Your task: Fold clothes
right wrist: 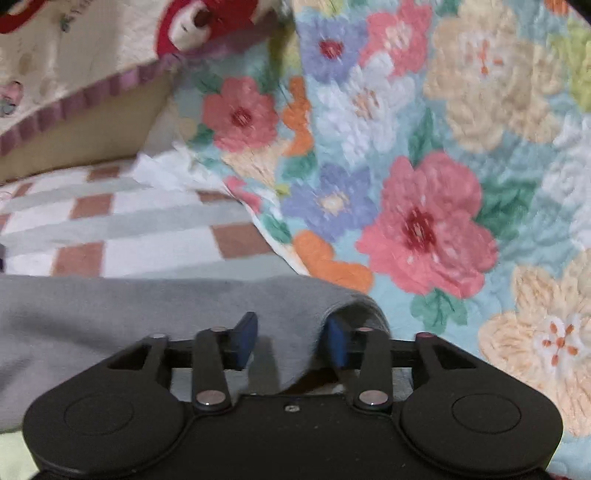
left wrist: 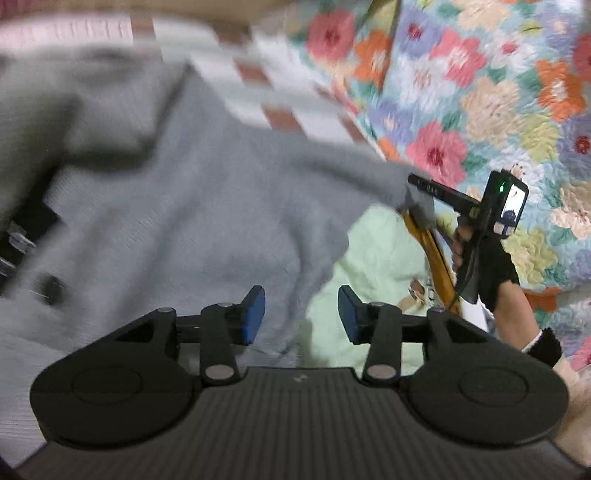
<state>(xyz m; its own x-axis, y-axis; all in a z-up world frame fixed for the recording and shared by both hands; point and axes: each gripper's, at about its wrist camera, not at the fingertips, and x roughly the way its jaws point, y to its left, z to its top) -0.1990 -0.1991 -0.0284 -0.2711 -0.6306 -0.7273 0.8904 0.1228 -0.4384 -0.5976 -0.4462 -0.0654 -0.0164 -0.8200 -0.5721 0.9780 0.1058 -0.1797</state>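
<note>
A grey knit cardigan [left wrist: 177, 206] with dark buttons lies spread on the bed, over a pale green garment [left wrist: 373, 266]. My left gripper [left wrist: 301, 314] is open just above the cardigan's edge, holding nothing. My right gripper [right wrist: 291, 343] is open, with the end of the grey sleeve [right wrist: 288, 306] draped between and over its blue pads. In the left wrist view the right gripper [left wrist: 419, 205] sits at the sleeve's far end, held by a black-gloved hand [left wrist: 487, 269].
A floral quilt [right wrist: 424, 221] covers the right side. A checked white and brown blanket [right wrist: 122, 236] lies at the left. A red plush toy [right wrist: 199, 26] and a cream blanket [right wrist: 74, 55] sit at the back. An orange-yellow strap [left wrist: 432, 254] lies beside the green garment.
</note>
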